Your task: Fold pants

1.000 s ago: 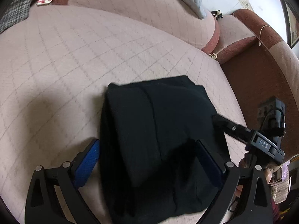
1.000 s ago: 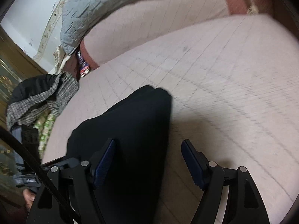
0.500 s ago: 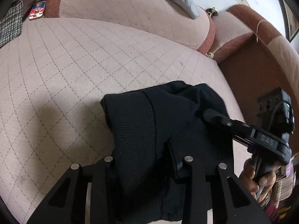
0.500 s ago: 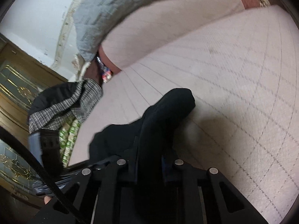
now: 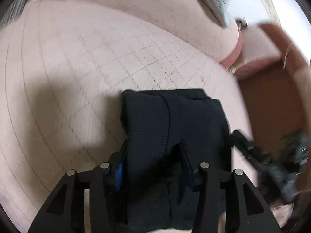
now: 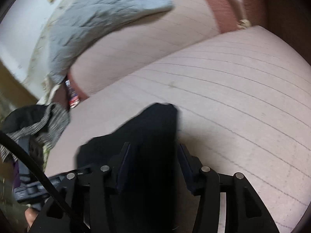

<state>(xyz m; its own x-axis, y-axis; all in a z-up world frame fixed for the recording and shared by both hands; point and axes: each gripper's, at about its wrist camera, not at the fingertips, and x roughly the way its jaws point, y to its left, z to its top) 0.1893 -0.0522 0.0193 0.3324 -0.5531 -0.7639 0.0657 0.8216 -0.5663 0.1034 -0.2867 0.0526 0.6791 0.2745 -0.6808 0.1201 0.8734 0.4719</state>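
The black pants are folded into a thick bundle on the pink quilted sofa seat. My left gripper is shut on the near edge of the bundle, cloth bulging between its fingers. My right gripper is shut on the pants from the other side. The right gripper also shows at the right edge of the left wrist view. Both views are motion-blurred.
The sofa backrest rises behind the seat, with a grey quilted cushion on it. A brown armrest stands to the right. A grey knit garment and a small colourful packet lie at the far end.
Both grippers went from open around the pants to shut on them. The bundle has since shifted slightly with them, and the jaws sit a little wider on the cloth.
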